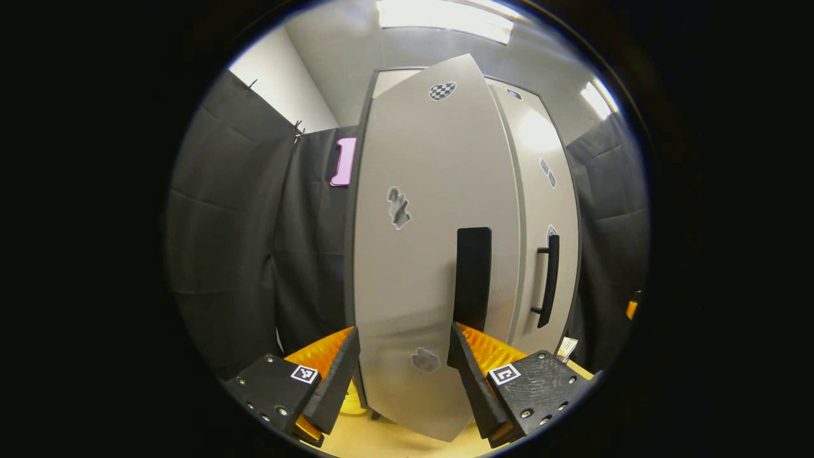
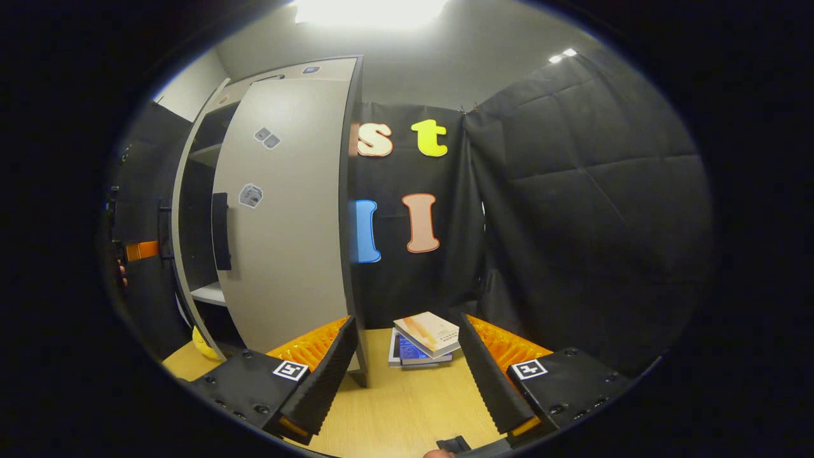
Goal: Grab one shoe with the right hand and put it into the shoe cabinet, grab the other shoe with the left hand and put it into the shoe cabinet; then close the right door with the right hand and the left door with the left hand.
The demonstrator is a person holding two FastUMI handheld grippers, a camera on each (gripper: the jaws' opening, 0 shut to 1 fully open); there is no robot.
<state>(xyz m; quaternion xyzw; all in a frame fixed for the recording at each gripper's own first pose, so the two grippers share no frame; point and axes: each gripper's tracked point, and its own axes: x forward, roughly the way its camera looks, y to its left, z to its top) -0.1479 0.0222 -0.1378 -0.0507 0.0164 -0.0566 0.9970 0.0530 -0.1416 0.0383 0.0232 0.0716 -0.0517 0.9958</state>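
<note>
grey cabinet doors fill the centre of my left gripper view: left door (image 1: 420, 254) right in front of the left tool (image 1: 404, 366), its black handle (image 1: 472, 277) just above the right finger, not between them. left tool is released, jaws wide, nothing held. right door (image 1: 540, 210) sits right of centre, looks closed, with a bar handle (image 1: 548, 280). in the right gripper view the right tool (image 2: 407, 366) is released too, hanging over the wooden bench (image 2: 394, 407); books (image 2: 423, 340) are stacked between its fingers, farther off. shoe cabinet (image 2: 280, 210) is at left of frame, a dark gap with shelves beside the door. can't tell where the shoes are.
</note>
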